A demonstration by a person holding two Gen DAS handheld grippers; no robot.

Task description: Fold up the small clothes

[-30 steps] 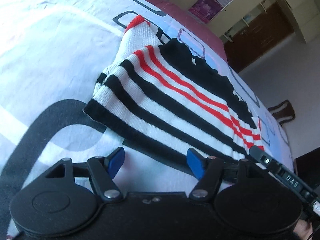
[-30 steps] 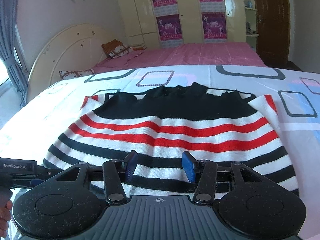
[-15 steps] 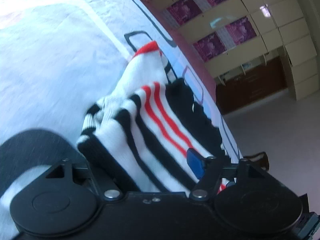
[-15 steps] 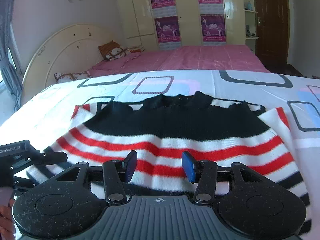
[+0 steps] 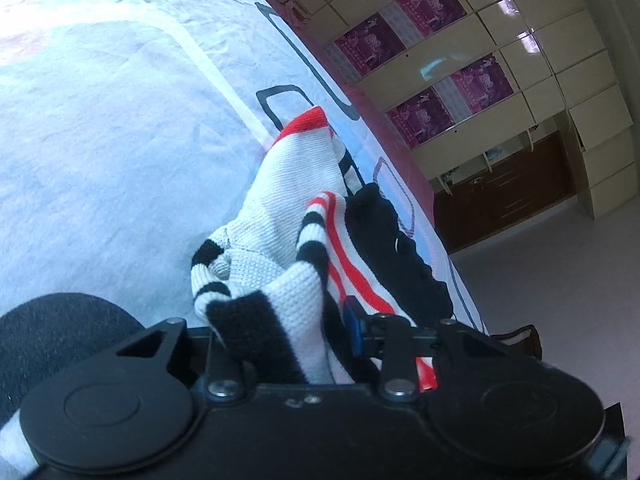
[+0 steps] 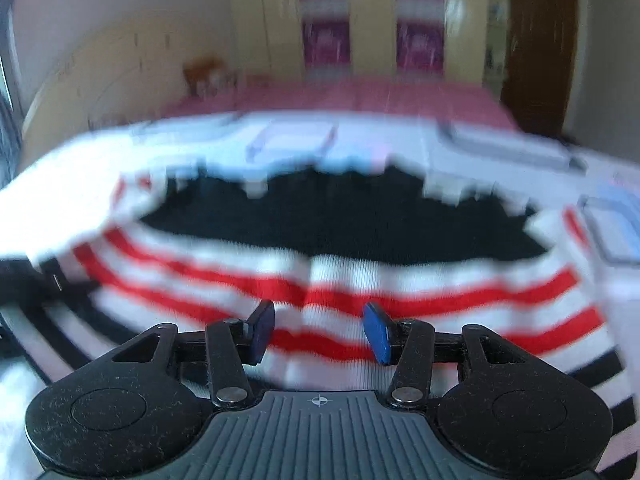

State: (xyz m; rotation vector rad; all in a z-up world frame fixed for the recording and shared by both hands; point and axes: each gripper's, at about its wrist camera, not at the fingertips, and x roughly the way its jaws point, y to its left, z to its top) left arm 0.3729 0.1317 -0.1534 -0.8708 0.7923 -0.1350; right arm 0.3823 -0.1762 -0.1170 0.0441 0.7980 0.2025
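- The striped sweater [image 5: 288, 216] lay on the bed [image 5: 100, 140], black collar band farthest from the person, but its near left corner was no longer flat as a second earlier: it was bunched and drawn up into a peak.
- The left claw [image 5: 288, 340] had just been closing, and now pinched that bunched hem corner between its pads.
- The right claw [image 6: 318, 332] hung spread over the middle red stripes of the sweater [image 6: 400, 280], holding nothing; its view was blurred.
- Judged from this, the first fold had begun on the left side, while the right side still wanted a grip.
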